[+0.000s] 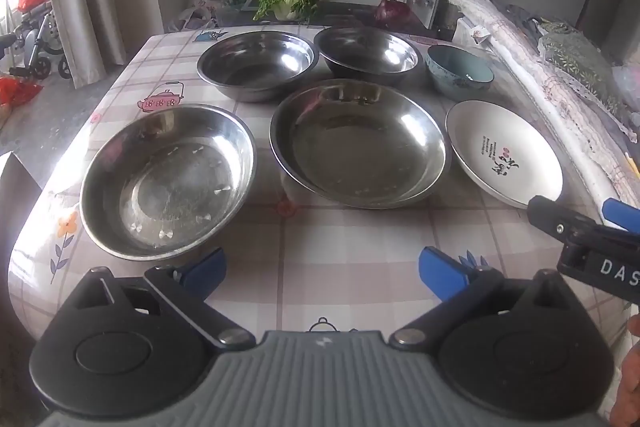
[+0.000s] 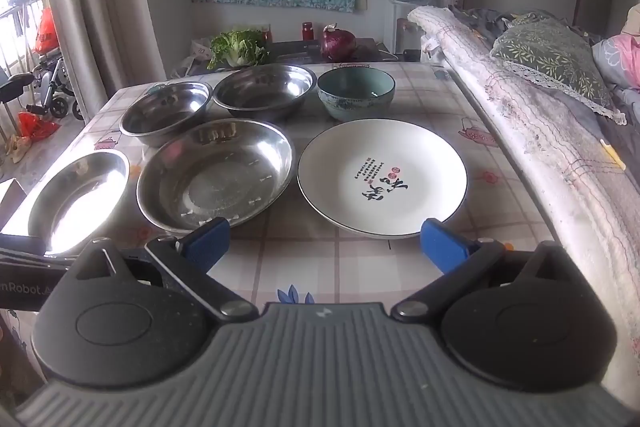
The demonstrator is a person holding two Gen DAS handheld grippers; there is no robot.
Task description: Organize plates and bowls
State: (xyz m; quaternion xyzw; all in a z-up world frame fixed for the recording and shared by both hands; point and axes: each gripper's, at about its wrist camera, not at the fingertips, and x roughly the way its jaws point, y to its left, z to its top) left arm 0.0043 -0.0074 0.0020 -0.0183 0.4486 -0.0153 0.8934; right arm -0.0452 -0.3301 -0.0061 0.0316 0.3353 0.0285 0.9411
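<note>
On the checked tablecloth lie two steel plates, one at front left (image 1: 168, 183) (image 2: 80, 195) and one in the middle (image 1: 360, 143) (image 2: 216, 175). A white plate with black writing (image 1: 504, 151) (image 2: 382, 179) lies at the right. Behind them stand two steel bowls (image 1: 258, 65) (image 1: 368, 55) (image 2: 166, 111) (image 2: 264, 89) and a blue ceramic bowl (image 1: 460, 71) (image 2: 356, 91). My left gripper (image 1: 322, 273) is open and empty above the table's front. My right gripper (image 2: 324, 243) is open and empty just before the white plate; it also shows in the left wrist view (image 1: 576, 223).
A bed with a lace cover and pillow (image 2: 548, 67) runs along the table's right edge. Greens (image 2: 238, 49) and a red cabbage (image 2: 338, 45) lie on a counter behind the table. A curtain and a wheelchair (image 2: 52, 83) stand at the left.
</note>
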